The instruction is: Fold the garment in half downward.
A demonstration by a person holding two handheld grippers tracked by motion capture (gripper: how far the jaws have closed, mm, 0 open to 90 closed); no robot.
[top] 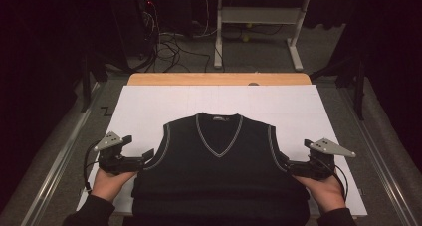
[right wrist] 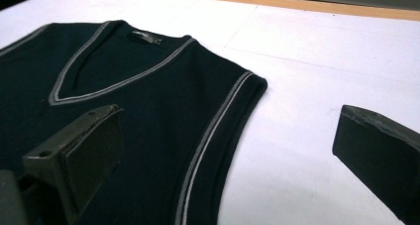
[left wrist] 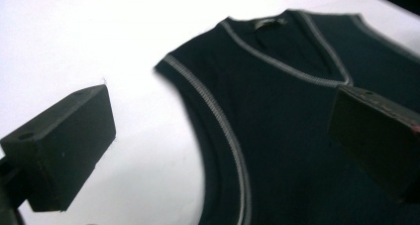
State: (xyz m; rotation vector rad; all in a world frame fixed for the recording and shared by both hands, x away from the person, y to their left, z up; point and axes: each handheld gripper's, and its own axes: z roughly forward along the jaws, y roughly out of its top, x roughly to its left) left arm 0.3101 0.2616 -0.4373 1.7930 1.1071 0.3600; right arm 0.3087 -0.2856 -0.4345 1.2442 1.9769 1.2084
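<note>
Our left hand (top: 110, 183): We see it at 7 o'clock in the high view, coming up from the bottom edge and holding the left gripper (top: 138, 159).
Our right hand (top: 326, 188): We see it at 5 o'clock in the high view, holding the right gripper (top: 284, 161).
Left gripper jaws: They stand wide open and hold nothing. In the left gripper view we see one jaw over the white sheet (left wrist: 124, 150) and the other over the vest (left wrist: 277, 136), with the vest's armhole edge lying between them.
Right gripper jaws: They are wide open too, with nothing held. In the right gripper view one jaw is over the vest (right wrist: 163, 111) and the other over the white sheet (right wrist: 297, 136).
Vest (top: 219, 171): It is dark with a grey trim and a V neck. It lies flat on the sheet between our two grippers, from the middle down to 6 o'clock, its neck pointing to 12 o'clock.
White sheet (top: 149, 106): It covers most of the table.
Table (top: 219, 78): We see its wooden edge past the sheet at 12 o'clock.
Floor (top: 259, 52): Farther off at 12 o'clock we see cables (top: 169, 49) and a white frame (top: 259, 17).
</note>
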